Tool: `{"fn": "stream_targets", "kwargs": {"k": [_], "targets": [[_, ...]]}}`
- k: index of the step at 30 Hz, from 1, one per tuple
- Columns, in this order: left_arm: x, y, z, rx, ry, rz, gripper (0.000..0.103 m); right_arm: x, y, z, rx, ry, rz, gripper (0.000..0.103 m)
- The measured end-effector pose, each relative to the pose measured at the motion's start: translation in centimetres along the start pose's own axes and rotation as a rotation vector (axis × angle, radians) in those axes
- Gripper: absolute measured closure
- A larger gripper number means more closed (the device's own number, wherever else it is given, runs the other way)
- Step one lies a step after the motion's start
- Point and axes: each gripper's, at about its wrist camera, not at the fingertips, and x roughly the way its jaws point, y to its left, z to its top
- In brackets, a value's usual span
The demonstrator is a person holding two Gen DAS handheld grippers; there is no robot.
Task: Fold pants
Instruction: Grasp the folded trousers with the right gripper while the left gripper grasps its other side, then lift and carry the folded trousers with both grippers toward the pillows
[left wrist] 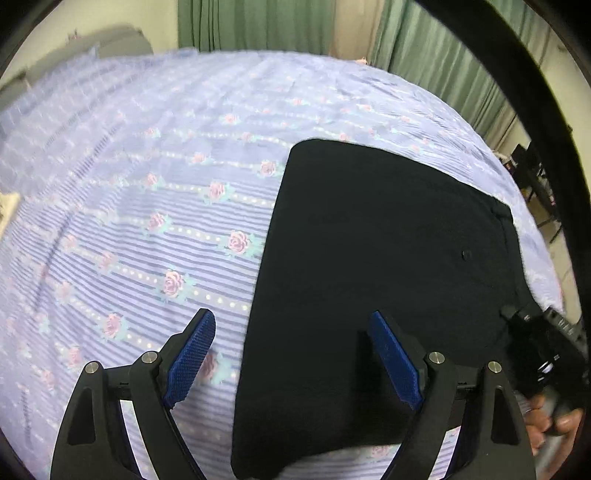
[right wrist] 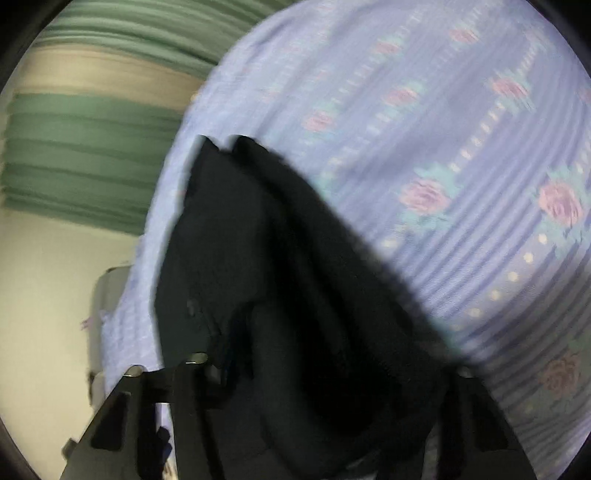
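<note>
**While the left gripper hangs released, the right one is buried in black cloth**

As I look through the left wrist camera, the pants [left wrist: 369, 258] lie flat on the bed [left wrist: 147, 184] as a dark, round-cornered slab, filling my view from the centre out towards 4 o'clock and down to 6. A small button [left wrist: 467, 254] shows on the cloth at about 3 o'clock. The left gripper [left wrist: 291, 317] is released: its blue pads [left wrist: 192, 358] stand wide apart above the bedding with nothing pinched, and the pants' long left edge runs up between them, so one finger is over the rose-striped lilac sheet and the other over the black fabric. At 4 o'clock, against the pants' right edge, I see the dark body of the right gripper, with a hand [left wrist: 546, 424] wrapped round its handle just below. Green curtains [left wrist: 258, 22] hang at 12 o'clock beyond the bed.

From the right wrist camera the picture is blurred. The pants [right wrist: 295, 277] rise in a bunched, creased heap from 6 o'clock to the centre, draped straight over the right gripper [right wrist: 325, 369], whose fingers and pads are hidden by the cloth. Fabric sits between the fingers, but I cannot tell whether they are clenched on it or merely around it. The sheet [right wrist: 443, 129] fills 12 to 4 o'clock
</note>
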Motion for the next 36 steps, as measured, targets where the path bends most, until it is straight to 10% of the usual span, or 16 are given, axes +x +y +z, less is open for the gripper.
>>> {"fn": "stream_targets", "kwargs": {"k": [10, 19, 27, 36], "targets": [[4.8, 4.3, 4.6, -0.115, 0.117, -0.249, 0.02, 1.0, 6.0, -1.6, -0.315, -0.065, -0.323, 0.064], [7.5, 2.2, 6.4, -0.071, 0.222, -0.461, 0.072, 0.3, 5.4, -0.4, -0.405, -0.067, -0.325, 0.064], [11.3, 0.9, 6.7, -0.166, 0.289, -0.443, 0.057, 1.6, 5.6, 0.7, -0.442, -0.045, -0.283, 0.06], [6.7, -1.4, 7.4, -0.076, 0.235, -0.324, 0.092, -1.4, 7.8, 0.2, -0.491, -0.024, -0.268, 0.074]]}}
